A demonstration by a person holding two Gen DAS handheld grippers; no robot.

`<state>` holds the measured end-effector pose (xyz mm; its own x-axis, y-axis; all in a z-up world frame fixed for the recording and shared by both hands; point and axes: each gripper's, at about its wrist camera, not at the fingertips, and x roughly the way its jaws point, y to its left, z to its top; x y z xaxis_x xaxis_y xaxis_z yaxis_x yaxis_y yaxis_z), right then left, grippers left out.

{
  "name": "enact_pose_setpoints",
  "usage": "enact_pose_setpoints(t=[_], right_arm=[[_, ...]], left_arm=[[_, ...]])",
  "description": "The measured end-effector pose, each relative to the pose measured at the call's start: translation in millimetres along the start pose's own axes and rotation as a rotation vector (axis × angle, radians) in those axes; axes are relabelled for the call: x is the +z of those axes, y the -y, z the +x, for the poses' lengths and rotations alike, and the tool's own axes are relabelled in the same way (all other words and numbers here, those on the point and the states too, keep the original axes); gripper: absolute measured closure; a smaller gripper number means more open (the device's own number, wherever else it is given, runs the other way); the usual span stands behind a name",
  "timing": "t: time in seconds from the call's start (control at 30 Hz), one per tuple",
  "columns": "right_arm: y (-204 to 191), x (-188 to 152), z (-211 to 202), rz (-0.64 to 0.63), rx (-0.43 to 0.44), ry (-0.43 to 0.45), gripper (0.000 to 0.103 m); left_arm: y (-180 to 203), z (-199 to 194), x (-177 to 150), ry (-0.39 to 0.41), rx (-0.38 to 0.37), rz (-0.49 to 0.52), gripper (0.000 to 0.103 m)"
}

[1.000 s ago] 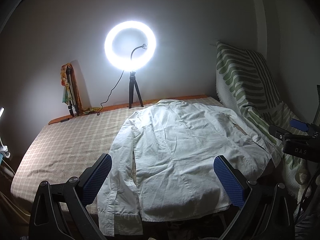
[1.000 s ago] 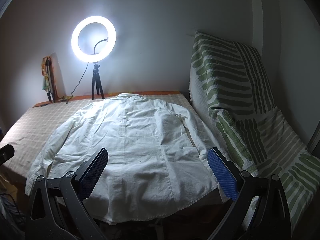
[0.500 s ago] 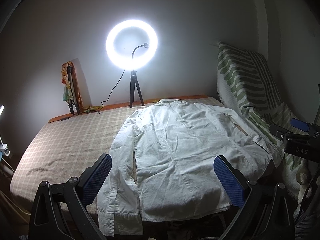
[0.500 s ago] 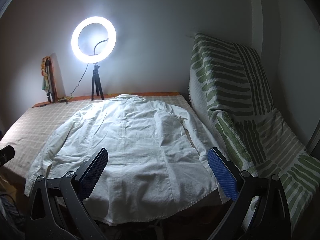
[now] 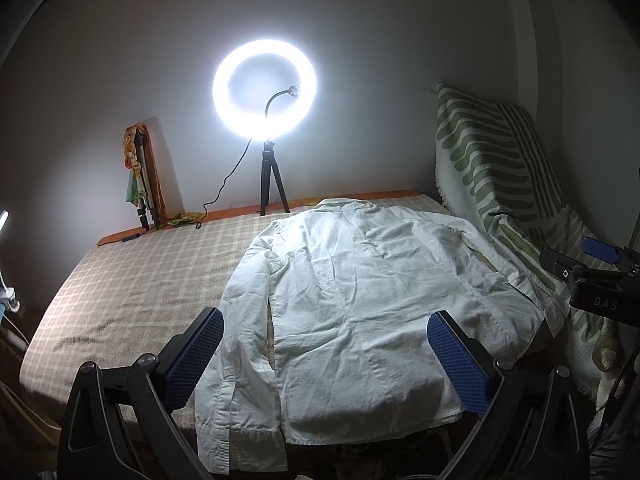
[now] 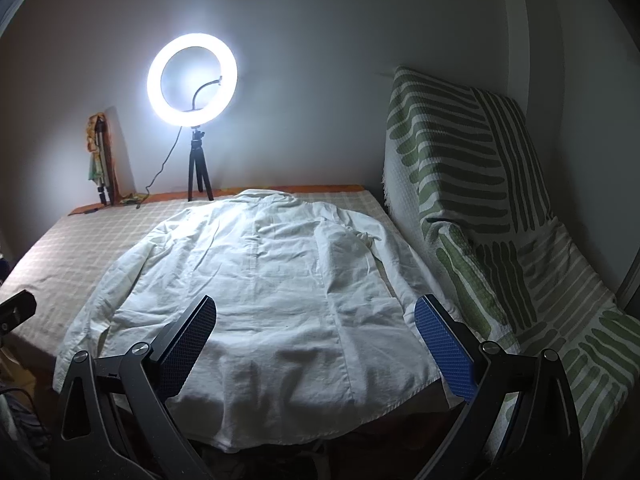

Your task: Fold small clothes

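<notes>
I am holding both grippers spread wide and empty, left gripper (image 5: 324, 356) and right gripper (image 6: 316, 344), above the shirt (image 6: 256, 280) lying flat on the bed (image 5: 120, 288). Only my left view is showing the near sleeve cuff (image 5: 236, 448); my right view is showing more of the striped blanket (image 6: 480, 200).

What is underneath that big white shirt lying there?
The wrinkled white long-sleeved shirt lies spread flat on a bed with a beige checked cover, which shows around it. Whatever lies directly beneath the fabric is covered and cannot be seen.
</notes>
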<state>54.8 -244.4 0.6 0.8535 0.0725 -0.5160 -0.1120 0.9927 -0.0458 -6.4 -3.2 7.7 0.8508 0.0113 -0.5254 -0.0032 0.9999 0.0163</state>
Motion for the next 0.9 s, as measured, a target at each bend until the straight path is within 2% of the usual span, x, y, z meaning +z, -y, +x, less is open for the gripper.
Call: enact_pose_setpoints(t=[0.57,0.9], right_arm=[[-21,6,9,-0.005,0.053,-0.003,0.003],[-52,11,28,-0.052,0.114,-0.037,0.003]], left_arm=[[-29,14,-2,-0.003,0.044,-0.003,0.000],[-77,27,-6,-0.037,0.087,-0.006,0.011]])
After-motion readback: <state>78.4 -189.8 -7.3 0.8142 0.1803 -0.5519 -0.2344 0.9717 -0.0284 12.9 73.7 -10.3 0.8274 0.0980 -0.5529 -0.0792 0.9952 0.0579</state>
